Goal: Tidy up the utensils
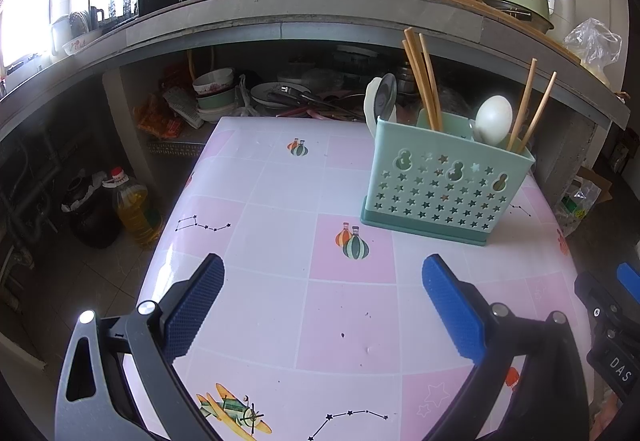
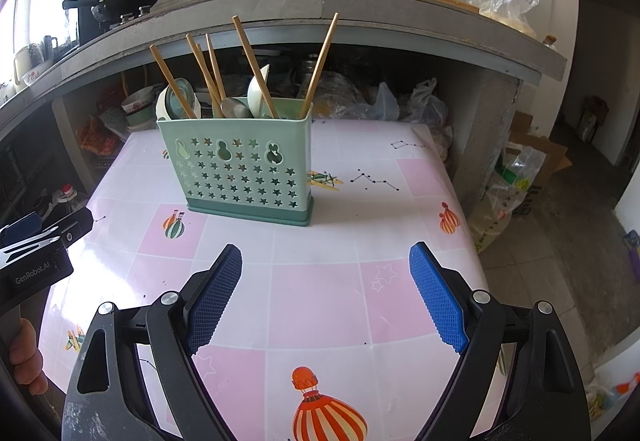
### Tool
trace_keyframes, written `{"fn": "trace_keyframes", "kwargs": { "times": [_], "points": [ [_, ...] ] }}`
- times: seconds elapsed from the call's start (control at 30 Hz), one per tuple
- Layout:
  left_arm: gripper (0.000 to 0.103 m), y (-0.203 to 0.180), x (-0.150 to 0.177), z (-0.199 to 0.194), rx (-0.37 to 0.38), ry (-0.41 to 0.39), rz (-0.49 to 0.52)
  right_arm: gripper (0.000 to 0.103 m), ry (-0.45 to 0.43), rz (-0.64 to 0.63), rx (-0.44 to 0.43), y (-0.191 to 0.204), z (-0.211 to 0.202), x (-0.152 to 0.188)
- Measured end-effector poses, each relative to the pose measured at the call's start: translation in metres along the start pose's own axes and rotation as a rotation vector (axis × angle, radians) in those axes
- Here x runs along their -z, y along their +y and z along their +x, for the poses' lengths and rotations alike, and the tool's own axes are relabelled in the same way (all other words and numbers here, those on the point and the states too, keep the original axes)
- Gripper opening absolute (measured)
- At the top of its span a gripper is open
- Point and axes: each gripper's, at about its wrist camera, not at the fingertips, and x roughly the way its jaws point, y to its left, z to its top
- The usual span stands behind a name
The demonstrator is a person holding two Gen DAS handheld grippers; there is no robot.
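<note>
A green utensil caddy [image 1: 440,185] with star cut-outs stands upright on the table [image 1: 280,305]; it also shows in the right wrist view [image 2: 244,169]. Several wooden chopsticks [image 1: 424,77] and spoons, one white [image 1: 494,119], stick up out of it; the chopsticks [image 2: 256,69] also show in the right wrist view. My left gripper [image 1: 322,271] is open and empty, low over the table, short of the caddy. My right gripper [image 2: 326,253] is open and empty, also short of the caddy. No loose utensil shows on the table.
The pink and white patterned cloth [image 2: 320,297] covers the table. A concrete counter [image 1: 280,17] behind carries pots, a pan and bottles. Bowls and plates [image 1: 224,93] sit on the shelf under it. An oil jug [image 1: 134,205] stands on the floor at left. Bags [image 2: 512,177] lie at right.
</note>
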Motion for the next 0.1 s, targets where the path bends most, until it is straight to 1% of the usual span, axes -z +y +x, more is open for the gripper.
{"fn": "trace_keyframes", "kwargs": {
  "times": [0.1],
  "points": [
    [0.097,0.0002,0.0004,0.0006,0.001,0.002,-0.002,0.082,-0.001,-0.002,0.001,0.0005,0.0004,0.0006]
  ]
}}
